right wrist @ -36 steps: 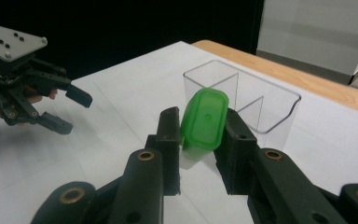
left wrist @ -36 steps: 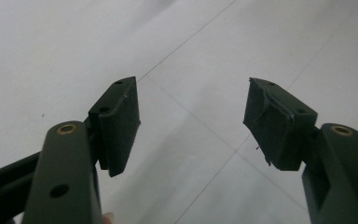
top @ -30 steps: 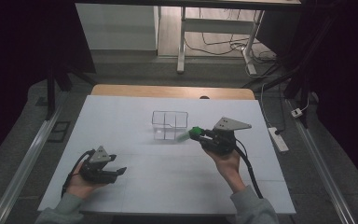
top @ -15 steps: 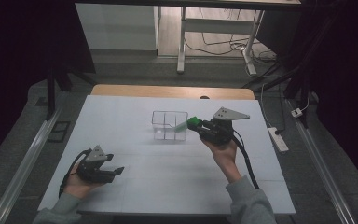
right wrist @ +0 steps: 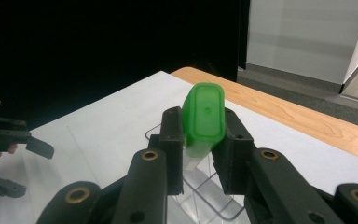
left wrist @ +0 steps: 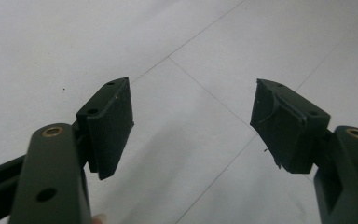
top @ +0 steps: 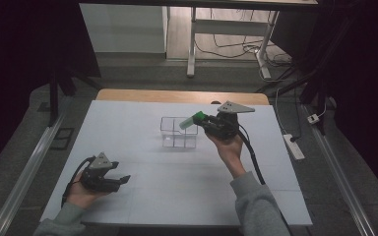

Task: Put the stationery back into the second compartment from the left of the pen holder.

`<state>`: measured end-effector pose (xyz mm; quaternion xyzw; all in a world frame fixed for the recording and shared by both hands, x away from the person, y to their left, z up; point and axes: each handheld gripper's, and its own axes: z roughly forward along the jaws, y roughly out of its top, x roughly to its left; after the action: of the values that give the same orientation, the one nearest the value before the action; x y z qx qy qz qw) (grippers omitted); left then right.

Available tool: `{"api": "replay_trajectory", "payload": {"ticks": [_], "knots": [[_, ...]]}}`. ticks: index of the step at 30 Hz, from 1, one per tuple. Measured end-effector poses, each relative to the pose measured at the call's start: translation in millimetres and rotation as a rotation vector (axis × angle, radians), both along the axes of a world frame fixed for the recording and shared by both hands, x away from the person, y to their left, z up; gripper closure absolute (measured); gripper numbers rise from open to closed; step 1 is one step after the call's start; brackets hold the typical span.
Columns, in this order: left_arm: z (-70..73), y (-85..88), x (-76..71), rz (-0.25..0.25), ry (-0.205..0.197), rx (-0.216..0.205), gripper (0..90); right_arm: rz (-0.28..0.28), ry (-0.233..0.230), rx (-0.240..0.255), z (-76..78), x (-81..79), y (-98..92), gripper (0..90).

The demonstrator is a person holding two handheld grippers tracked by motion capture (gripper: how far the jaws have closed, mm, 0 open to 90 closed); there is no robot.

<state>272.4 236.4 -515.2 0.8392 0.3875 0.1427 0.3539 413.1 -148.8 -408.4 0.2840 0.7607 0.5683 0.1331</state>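
From the high view, the right gripper (top: 203, 121) is raised over the white table (top: 128, 128), clamped on a green-capped tube (top: 192, 120) that hangs just above the clear divided box (top: 178, 132) — while the left gripper (top: 120, 180) rests low near the front left edge, well apart from both. In the left gripper view, its jaws have just been opening and stand wide, bare tabletop between them. In the right gripper view, the pads press both sides of the tube's green cap (right wrist: 205, 116), the clear box (right wrist: 205, 196) below — the left gripper (right wrist: 23, 140) sits far off at the left.
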Motion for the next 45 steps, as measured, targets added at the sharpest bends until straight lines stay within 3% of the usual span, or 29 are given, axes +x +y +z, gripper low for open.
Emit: {"api": "replay_trajectory", "payload": {"ticks": [6,11,14,17,20,23,34,45], "knots": [[0.1,0.6,0.4,0.003,0.0,-0.002,28.6,-0.007,0.013,-0.015,-4.6,9.2,7.2,74.3],[-0.2,0.5,0.8,0.0,0.001,-0.001,28.6,-0.017,0.044,-0.047,-16.5,19.2,12.3,74.1],[-0.5,0.5,1.4,0.0,0.002,-0.002,28.6,-0.031,0.063,-0.042,-23.8,23.7,13.4,73.1],[-1.1,0.5,1.6,0.001,0.004,-0.002,28.6,-0.024,0.092,-0.037,-30.0,26.5,14.1,60.9],[-1.8,0.6,1.8,0.0,0.006,0.0,28.6,-0.033,0.094,-0.049,-30.4,25.6,12.9,56.7],[-1.6,0.2,1.6,0.0,0.005,-0.001,28.6,-0.034,0.093,-0.057,-28.0,23.5,11.6,52.3],[-1.1,0.7,1.1,0.001,0.002,-0.001,28.6,-0.001,0.065,-0.123,-21.9,4.2,6.4,51.5],[-0.8,-0.6,1.0,-0.001,0.001,0.001,28.6,-0.031,0.077,-0.167,-35.7,-20.4,-31.1,51.5]]}}
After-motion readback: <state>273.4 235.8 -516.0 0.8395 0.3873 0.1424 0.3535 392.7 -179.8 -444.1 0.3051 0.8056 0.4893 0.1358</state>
